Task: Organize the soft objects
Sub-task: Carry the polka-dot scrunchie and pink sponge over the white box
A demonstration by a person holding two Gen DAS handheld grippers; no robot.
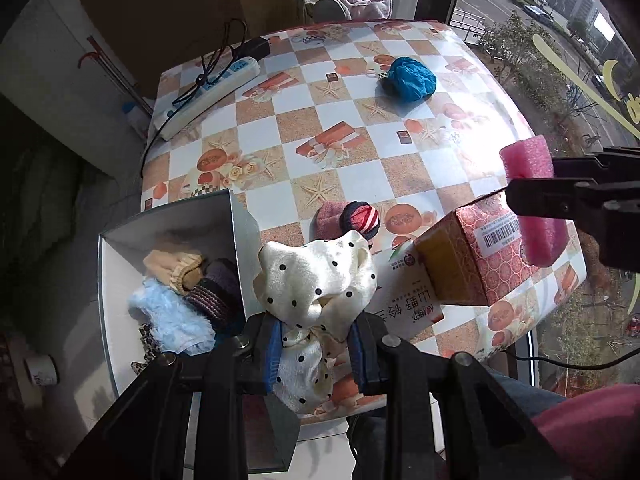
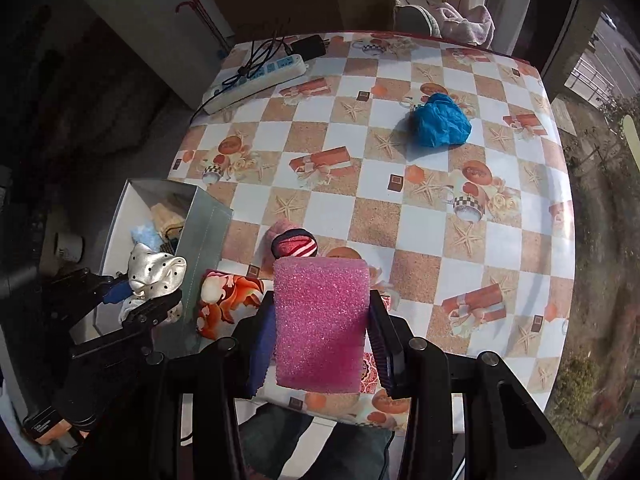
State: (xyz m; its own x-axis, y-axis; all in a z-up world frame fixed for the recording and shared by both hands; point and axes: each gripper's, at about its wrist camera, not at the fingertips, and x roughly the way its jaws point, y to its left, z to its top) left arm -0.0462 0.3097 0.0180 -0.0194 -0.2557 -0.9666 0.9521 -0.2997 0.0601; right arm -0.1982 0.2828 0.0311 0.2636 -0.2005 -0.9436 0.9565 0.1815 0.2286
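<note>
Already the box [image 1: 120, 248] is holding several soft items, while the left gripper [image 1: 316, 344] is clamping a dotted cloth [image 1: 320, 276] beside it, the right gripper [image 2: 320, 332] is pinching a pink sponge [image 2: 320, 320], and socks [image 1: 352, 220] and a blue bundle [image 1: 412, 78] at 1 o'clock are waiting.

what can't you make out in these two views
- Bottom of the bin: left wrist view, covered by the soft items piled inside.
- Rolled socks: right wrist view, near side hidden by the pink sponge.
- Carton: right wrist view, behind the sponge.
- Barcode label: left wrist view, print too small.
</note>
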